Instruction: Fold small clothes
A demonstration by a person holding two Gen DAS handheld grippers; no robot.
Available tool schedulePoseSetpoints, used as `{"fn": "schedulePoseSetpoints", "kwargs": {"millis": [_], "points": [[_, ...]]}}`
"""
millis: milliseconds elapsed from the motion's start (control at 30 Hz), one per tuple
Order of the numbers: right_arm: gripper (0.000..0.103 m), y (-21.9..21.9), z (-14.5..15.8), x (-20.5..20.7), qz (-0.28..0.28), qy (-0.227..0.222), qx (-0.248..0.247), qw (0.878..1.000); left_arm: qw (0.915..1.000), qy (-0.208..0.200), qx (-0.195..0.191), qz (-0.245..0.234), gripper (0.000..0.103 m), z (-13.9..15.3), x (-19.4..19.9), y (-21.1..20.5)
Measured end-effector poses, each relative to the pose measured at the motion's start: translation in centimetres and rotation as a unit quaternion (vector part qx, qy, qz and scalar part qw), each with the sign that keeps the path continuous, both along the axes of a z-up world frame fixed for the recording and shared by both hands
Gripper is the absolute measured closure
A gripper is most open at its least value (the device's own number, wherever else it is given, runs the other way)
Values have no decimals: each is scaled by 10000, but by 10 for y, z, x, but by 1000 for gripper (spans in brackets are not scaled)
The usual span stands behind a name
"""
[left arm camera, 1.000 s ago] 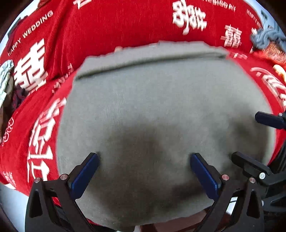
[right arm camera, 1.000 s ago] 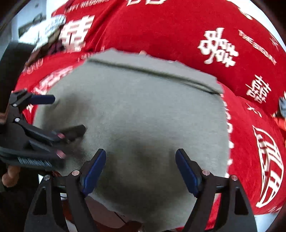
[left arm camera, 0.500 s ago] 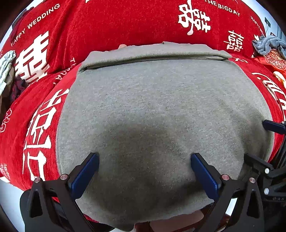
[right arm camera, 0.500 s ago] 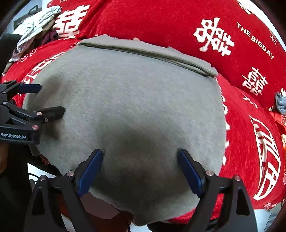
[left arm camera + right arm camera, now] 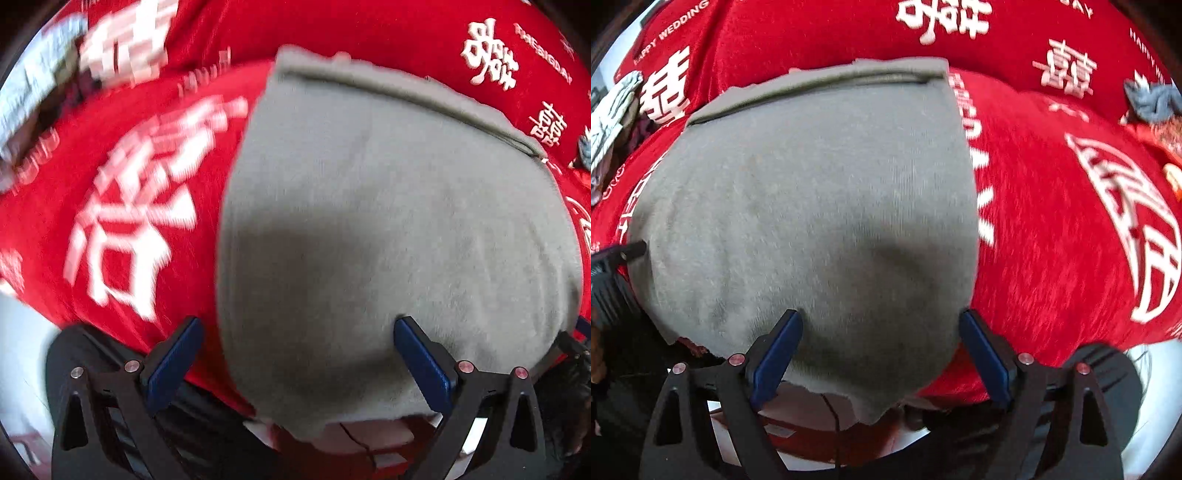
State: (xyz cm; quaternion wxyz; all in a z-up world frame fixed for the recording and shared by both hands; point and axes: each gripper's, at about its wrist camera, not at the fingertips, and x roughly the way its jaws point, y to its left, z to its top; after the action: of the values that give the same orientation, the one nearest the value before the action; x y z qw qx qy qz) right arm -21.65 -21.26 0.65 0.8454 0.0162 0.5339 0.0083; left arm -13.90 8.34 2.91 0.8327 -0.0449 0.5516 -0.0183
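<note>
Both claws, left claw [image 5: 297, 360] and right claw [image 5: 881, 356], wide apart, empty, over near edge of grey cloth [image 5: 812, 206].

left gripper [image 5: 295, 354] agape, right gripper [image 5: 882, 347] agape

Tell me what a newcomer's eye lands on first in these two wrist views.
The grey garment fills the middle of both views, lying flat on a bright red cloth printed with large white characters, with a folded band along its far edge. Low in each picture, blue-padded fingers stand wide apart. The left gripper straddles the garment's left edge, the right gripper its right edge.
</note>
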Motion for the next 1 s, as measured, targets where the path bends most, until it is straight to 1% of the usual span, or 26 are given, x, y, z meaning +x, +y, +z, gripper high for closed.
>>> {"fn": "schedulePoseSetpoints", "kwargs": {"millis": [67,133,167,200,233,267,300,333,367,400,433,467,533,633,667,700,733,767,800,833,867,900,967,1000], "points": [[15,7,-1,-2,65,-33,-114,9999,9999,46,-144,31,0,-1,-1,2],[22,13,-1,-2,53,-63,-316,9995,9998,78,-152,-67,1,-2,-3,-3],[28,12,-1,-3,51,-80,-332,9994,9997,76,-165,-146,2,-2,-5,-6],[32,12,1,-5,43,-114,-301,9995,9997,40,-163,-189,9,0,-7,-8],[41,10,2,-7,15,-142,-280,9995,9996,-21,-178,-240,19,2,-10,-10],[48,9,3,-8,-7,-156,-248,9996,9995,-65,-168,-265,23,5,-12,-13],[49,7,4,-9,-26,-152,-214,9997,9993,-105,-148,-313,30,8,-14,-15],[48,5,4,-9,-48,-134,-159,9998,9993,-120,-104,-343,30,9,-15,-17],[45,3,4,-9,-74,-112,-77,9999,9993,-110,-74,-350,29,8,-17,-17],[44,2,3,-10,-91,-67,39,9999,9994,-64,-97,-322,23,6,-18,-15],[38,2,2,-11,-83,-21,119,9999,9994,5,-171,-312,16,4,-15,-12],[34,3,1,-12,-73,-3,158,9998,9992,97,-256,-296,13,0,-14,-9],[33,6,-2,-12,-63,50,70,9999,9992,214,-273,-189,3,-7,-14,-5],[32,13,-5,-13,-37,67,-73,9999,9989,295,-341,-162,3,-10,-16,-4],[35,16,-6,-13,-35,56,-123,9999,9989,280,-319,-175,3,-10,-16,-5],[44,18,-6,-13,-49,36,-237,9997,9990,254,-307,-206,7,-9,-17,-6],[49,17,-5,-13,-55,4,-255,9997,9990,210,-307,-263,16,-7,-19,-8],[67,16,-3,-15,-49,-51,-198,9998,9990,115,-275,-344,23,-3,-23,-13],[77,14,0,-16,-51,-97,-129,9999,9989,49,-230,-394,39,1,-26,-15],[87,10,3,-18,-50,-125,-20,9999,9989,-8,-171,-444,61,5,-29,-16],[93,7,6,-20,-24,-162,150,9998,9984,-58,-168,-546,75,10,-33,-18],[94,3,10,-21,0,-201,328,9993,9983,-81,-154,-557,87,13,-34,-18],[96,-3,16,-23,34,-284,637,9976,9981,-105,-273,-541,88,19,-33,-13],[96,-8,22,-23,70,-381,897,9952,9980,-121,-351,-518,89,22,-33,-10]]}}
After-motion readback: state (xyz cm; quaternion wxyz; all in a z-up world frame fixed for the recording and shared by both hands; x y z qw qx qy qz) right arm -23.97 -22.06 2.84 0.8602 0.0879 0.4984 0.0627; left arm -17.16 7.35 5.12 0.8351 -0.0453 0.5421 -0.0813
